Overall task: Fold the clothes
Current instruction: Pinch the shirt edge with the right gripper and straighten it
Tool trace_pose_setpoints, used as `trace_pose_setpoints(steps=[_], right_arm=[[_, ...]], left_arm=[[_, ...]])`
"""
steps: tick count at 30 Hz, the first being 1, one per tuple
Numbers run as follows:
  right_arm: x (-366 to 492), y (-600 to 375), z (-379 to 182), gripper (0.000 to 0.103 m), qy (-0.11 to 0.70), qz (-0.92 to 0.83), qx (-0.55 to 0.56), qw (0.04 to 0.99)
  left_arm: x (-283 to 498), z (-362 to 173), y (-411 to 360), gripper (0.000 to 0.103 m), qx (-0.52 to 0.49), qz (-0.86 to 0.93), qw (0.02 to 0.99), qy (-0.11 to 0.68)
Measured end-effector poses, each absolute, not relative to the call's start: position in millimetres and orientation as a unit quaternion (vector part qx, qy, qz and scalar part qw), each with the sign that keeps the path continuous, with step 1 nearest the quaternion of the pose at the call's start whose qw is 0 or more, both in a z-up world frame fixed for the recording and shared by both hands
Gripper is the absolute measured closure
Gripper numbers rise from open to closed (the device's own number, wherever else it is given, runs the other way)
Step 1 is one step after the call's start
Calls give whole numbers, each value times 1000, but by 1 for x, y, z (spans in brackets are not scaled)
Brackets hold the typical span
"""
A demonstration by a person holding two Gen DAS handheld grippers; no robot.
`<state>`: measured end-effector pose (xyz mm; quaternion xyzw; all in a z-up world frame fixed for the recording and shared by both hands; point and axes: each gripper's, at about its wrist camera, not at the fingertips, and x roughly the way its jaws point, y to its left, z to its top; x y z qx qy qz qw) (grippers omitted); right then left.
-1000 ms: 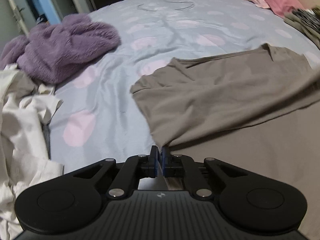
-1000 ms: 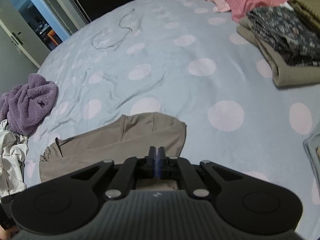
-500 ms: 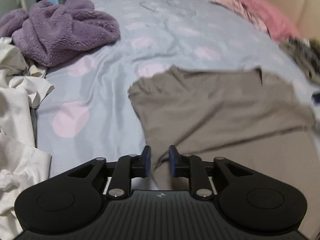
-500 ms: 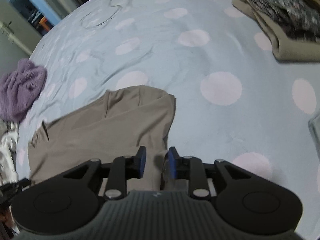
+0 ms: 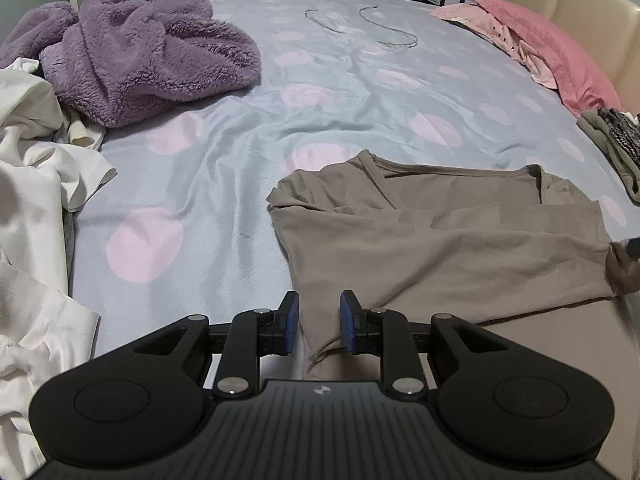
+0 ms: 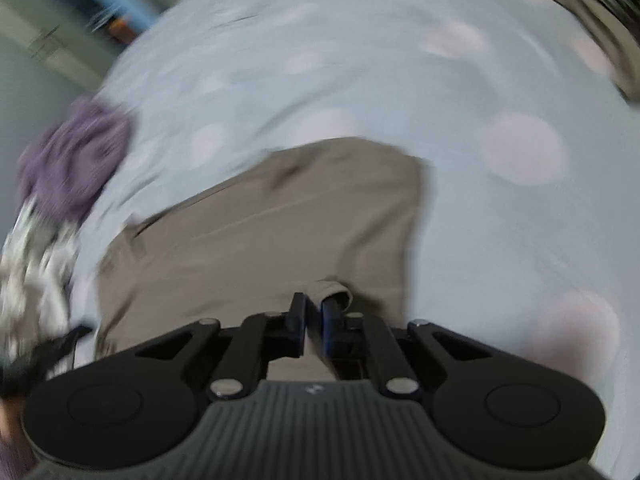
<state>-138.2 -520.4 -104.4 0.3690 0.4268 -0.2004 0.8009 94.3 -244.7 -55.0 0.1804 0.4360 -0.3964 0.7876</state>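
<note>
The taupe shirt (image 5: 436, 240) lies flat on the bed (image 5: 224, 184), in the near right part of the left wrist view, with its neckline on the far side and one layer folded over the body. Its left edge runs from the rumpled sleeve near the middle of the bed down to the left gripper (image 5: 319, 328). The fingers of this gripper stand apart with a clear gap, and a loose corner of the shirt hangs between them; they do not press it. The near edge of the folded layer goes to the right, where a small dark tip shows at the border of the picture.

Left of the shirt a wide band of the dotted blue sheet is bare, up to the white clothes (image 5: 36, 216) at the left border. The purple fleece garment (image 5: 140, 60) is heaped far left, well apart from the shirt. On the far side a thin cord (image 5: 384, 28) lies on the sheet, and the pink pillow (image 5: 560, 52) is against the headboard at the far right. The folded stack (image 5: 612, 140) sits at the right border, near the shirt's right shoulder.

The right wrist view is blurred. The right gripper (image 6: 314, 322) is over the near edge of the shirt (image 6: 260, 240); its fingers are almost together with only a narrow slit, and a small fold of cloth lies over the right finger. I cannot tell if it is pinched. Bare sheet (image 6: 500, 240) extends to the right of the shirt's edge.
</note>
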Motion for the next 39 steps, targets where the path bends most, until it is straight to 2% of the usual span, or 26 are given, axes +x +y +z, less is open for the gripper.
trace_pose_setpoints(steps=[6, 9, 12, 14, 16, 19, 25, 30, 34, 39], right_arm=[[-108, -447, -103, 94, 485, -91, 234, 838], [-103, -419, -113, 93, 517, -48, 188, 834], [-109, -420, -114, 92, 516, -70, 169, 837], [-116, -443, -112, 87, 504, -114, 209, 830], [-125, -468, -112, 74, 488, -158, 260, 818], [-140, -501, -113, 70, 459, -206, 340, 795], [-154, -528, -119, 69, 415, -246, 449, 752], [-147, -530, -125, 69, 404, -243, 486, 736], [-148, -534, -119, 69, 390, -240, 500, 735], [-146, -535, -125, 69, 407, -252, 495, 725]], left_arm=[[92, -54, -245, 83, 185, -397, 787, 434], [90, -54, -245, 83, 191, -398, 787, 431], [90, -54, -246, 83, 192, -398, 787, 431], [90, -55, -247, 83, 191, -396, 787, 433], [90, -55, -247, 83, 191, -395, 787, 434], [91, -55, -248, 83, 190, -393, 788, 434], [96, -54, -251, 83, 179, -386, 792, 438], [107, -51, -254, 82, 152, -379, 799, 442], [117, -49, -257, 73, 130, -371, 804, 446], [140, -58, -263, 73, 91, -339, 806, 476]])
